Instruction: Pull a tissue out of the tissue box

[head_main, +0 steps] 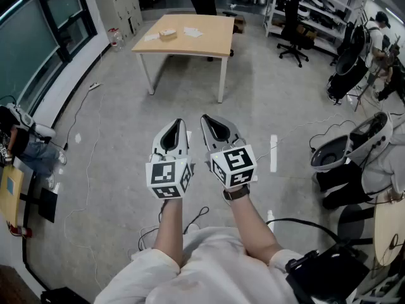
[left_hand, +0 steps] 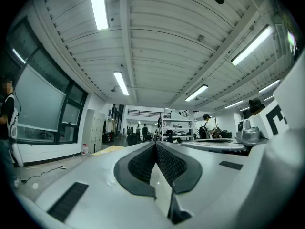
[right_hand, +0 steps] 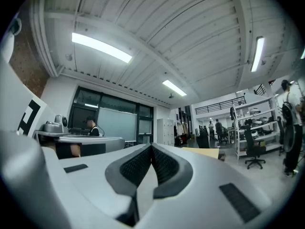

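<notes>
Tissue box [head_main: 168, 34]: a small pale box on the top of the wooden bench [head_main: 209, 46], left of the bench's middle as the head view shows it, and well apart from both tongs. A flat white sheet [head_main: 193, 32] lies on the bench just right of the box, and a second sheet [head_main: 150, 37] lies near the bench's left edge; whether they are tissues or paper cannot be told.

Left tongs [head_main: 180, 123]: held over the grey floor [head_main: 114, 125] on the near side of the bench, well short of it, tips aimed toward it. In the left gripper view the left tongs [left_hand: 155, 144] are pressed together, the ribbed pads [left_hand: 143, 163] meeting at the tip with nothing between them.

Right tongs [head_main: 204, 118]: just beside the left pair, equally short of the bench. In the right gripper view the right tongs [right_hand: 151, 147] are likewise pressed together and empty.

Marker cubes [head_main: 169, 177] [head_main: 234, 164] sit at the rear of each pair, above the person's bare forearms [head_main: 169, 230].

Surroundings: an office chair [head_main: 292, 18] and shelving [head_main: 316, 5] stand beyond the bench's right end; a window wall [head_main: 31, 49] runs to the bench's left.
</notes>
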The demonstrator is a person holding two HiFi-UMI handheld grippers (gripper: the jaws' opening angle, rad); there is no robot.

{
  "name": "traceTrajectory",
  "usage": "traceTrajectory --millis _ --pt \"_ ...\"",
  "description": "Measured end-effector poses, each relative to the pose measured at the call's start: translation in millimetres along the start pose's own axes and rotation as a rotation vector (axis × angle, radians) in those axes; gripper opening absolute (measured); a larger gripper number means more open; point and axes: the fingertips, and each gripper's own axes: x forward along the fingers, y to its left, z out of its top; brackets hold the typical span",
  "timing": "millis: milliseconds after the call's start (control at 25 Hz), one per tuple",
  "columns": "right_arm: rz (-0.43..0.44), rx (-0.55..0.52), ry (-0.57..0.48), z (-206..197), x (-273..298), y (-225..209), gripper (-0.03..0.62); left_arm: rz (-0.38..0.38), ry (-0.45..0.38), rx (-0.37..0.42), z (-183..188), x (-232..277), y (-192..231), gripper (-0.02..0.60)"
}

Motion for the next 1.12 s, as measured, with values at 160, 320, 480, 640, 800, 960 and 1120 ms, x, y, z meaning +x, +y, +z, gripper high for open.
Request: traceTrajectory --millis 160,320,480,640,800,960,1120 --pt "-0.004 -0.007 0.0 -2.2 7.7 6.1 0.003 0.013 0.003 -0.006 -2.8 -1.8 11.3 0.002" --pt "-0.012 -0.004 0.003 -3.6 14.1 16.1 0.003 0.004 0.011 -0.017 -4.8 -8.0 22.3 0.002" --pt "-0.015 -0.001 0.004 -4.4 25.5 31.2 0.003 -0.005 0.016 -0.022 -4.0 -14.3 39.0 0.002" --pt "-0.019 0.011 0.006 -10.3 37.3 49.1 0.003 -0.011 0.008 -0.036 -5.4 -24.4 57.7 0.002" --pt "-0.026 0.036 -0.023 -16.1 47.3 71.5 0.003 -0.014 -0.002 -0.054 -8.9 -36.7 81.0 0.002" --pt "-0.028 0.036 -0.002 -25.5 53.0 80.7 0.002 -0.019 0.0 -0.078 -15.5 -39.0 93.1 0.002" --pt "-0.037 0.012 0.042 -31.7 58.4 73.1 0.002 -0.019 0.005 -0.084 -18.9 -30.1 91.5 0.002"
